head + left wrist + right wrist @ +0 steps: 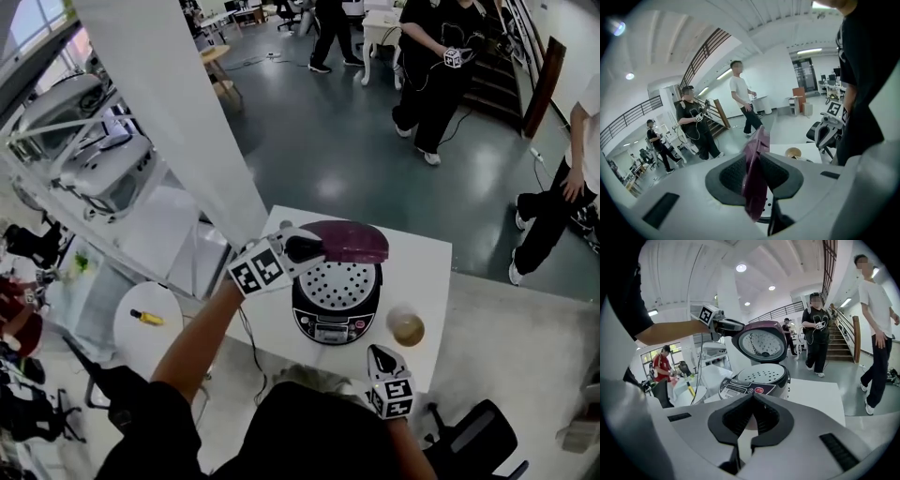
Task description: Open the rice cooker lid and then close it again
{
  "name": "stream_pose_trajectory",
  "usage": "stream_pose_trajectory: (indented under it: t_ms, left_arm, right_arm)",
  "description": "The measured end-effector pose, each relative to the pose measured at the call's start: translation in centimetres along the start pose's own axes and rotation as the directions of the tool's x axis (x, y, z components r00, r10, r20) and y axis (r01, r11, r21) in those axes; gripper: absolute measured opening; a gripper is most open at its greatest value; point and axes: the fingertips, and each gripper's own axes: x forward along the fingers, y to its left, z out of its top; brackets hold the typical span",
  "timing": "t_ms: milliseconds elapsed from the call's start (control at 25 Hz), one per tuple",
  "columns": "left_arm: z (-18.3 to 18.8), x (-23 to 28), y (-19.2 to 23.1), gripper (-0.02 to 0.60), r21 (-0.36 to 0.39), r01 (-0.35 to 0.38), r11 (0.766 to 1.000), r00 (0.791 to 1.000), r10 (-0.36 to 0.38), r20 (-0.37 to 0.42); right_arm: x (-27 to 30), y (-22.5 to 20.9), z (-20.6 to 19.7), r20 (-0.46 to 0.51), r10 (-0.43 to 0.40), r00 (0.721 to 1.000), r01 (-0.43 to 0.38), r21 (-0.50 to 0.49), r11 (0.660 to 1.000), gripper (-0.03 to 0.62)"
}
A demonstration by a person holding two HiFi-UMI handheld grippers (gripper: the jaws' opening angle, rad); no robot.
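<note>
On the white table [427,261] the rice cooker [336,298] stands with its maroon lid [349,242] raised at its 12 o'clock. The left gripper [305,249] has its fingers clamped on the lid's 9 o'clock rim. The right gripper [382,355], at the cooker's 5 o'clock, has its fingers together, empty.

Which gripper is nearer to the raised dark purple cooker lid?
Left. The left gripper clamps the purple lid by its edge; the right gripper, shut and empty, is apart, in front of the cooker.
</note>
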Motion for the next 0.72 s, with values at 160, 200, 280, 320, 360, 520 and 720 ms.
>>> stream_pose_trajectory:
  t_ms: [160,200,280,320,360,520,720]
  left_arm:
    - [-0.7,0.0,-1.1,0.087,0.003,-0.005,1.0,1.0,0.005,-0.017]
    - [-0.8,0.0,-1.3,0.087,0.002,-0.005,1.0,1.0,0.006,-0.018]
    - [-1.0,-0.1,-1.8,0.086,0.002,-0.005,1.0,1.0,0.005,-0.017]
    - [-1.2,-0.1,-2.1,0.086,0.003,-0.004,1.0,1.0,0.004,-0.016]
    - [-1.3,-0.1,-2.3,0.086,0.003,-0.003,1.0,1.0,0.003,-0.016]
    - [-1.9,-0.3,-3.4,0.086,0.005,0.002,1.0,1.0,-0.002,-0.017]
    - [-2.6,0.2,-4.7,0.086,0.004,0.001,1.0,1.0,-0.001,-0.022]
  right_arm:
    - [0.1,0.4,-0.2,0.003,0.02,1.0,-0.02,-0.004,1.0,0.0]
    - [0.1,0.5,0.2,0.011,0.021,1.0,-0.021,-0.01,1.0,0.0]
    - [0.2,0.8,1.1,0.029,0.017,0.999,-0.016,-0.022,1.0,0.0]
    - [0.3,0.9,1.2,0.032,0.015,0.999,-0.014,-0.024,1.0,0.0]
    - [0.4,1.1,1.1,0.033,0.015,0.999,-0.014,-0.026,1.0,0.0]
    - [0.5,2.0,1.3,0.031,0.015,0.999,-0.014,-0.033,0.999,0.0]
    - [0.4,1.5,0.6,0.03,0.004,1.0,-0.004,-0.023,1.0,0.0]
